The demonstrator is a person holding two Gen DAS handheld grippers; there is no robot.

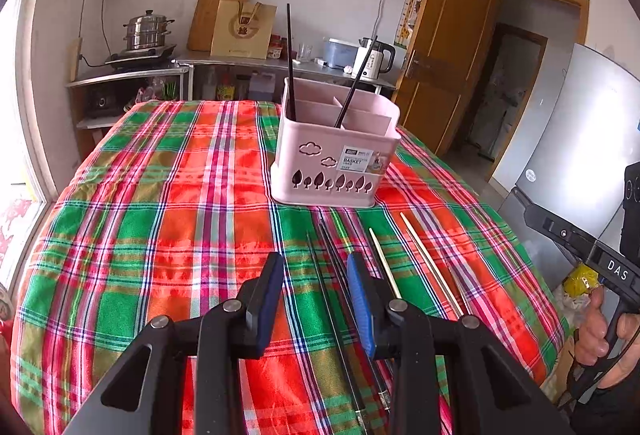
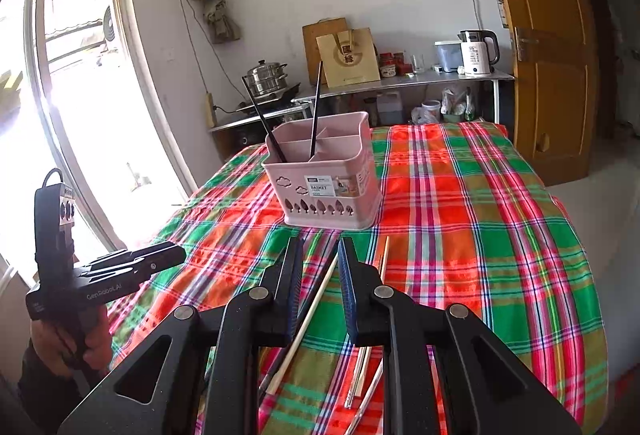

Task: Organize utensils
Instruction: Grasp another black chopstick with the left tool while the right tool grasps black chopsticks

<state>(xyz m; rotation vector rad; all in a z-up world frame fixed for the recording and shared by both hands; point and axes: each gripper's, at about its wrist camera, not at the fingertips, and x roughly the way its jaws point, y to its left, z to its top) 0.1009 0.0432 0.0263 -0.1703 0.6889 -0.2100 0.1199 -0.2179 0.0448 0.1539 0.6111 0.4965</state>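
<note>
Two grippers tilt downward over the plaid-covered surface point(image 1: 160, 195), each held in a hand. The left gripper point(image 1: 316, 299) has its jaws apart above dark chopsticks point(image 1: 332, 299) lying flat; the right gripper point(image 2: 320, 287) has its jaws apart over a pale chopstick point(image 2: 308, 319), not clamping it. Farther back, the pink basket point(image 1: 332, 163) holds two dark chopsticks upright.
</note>
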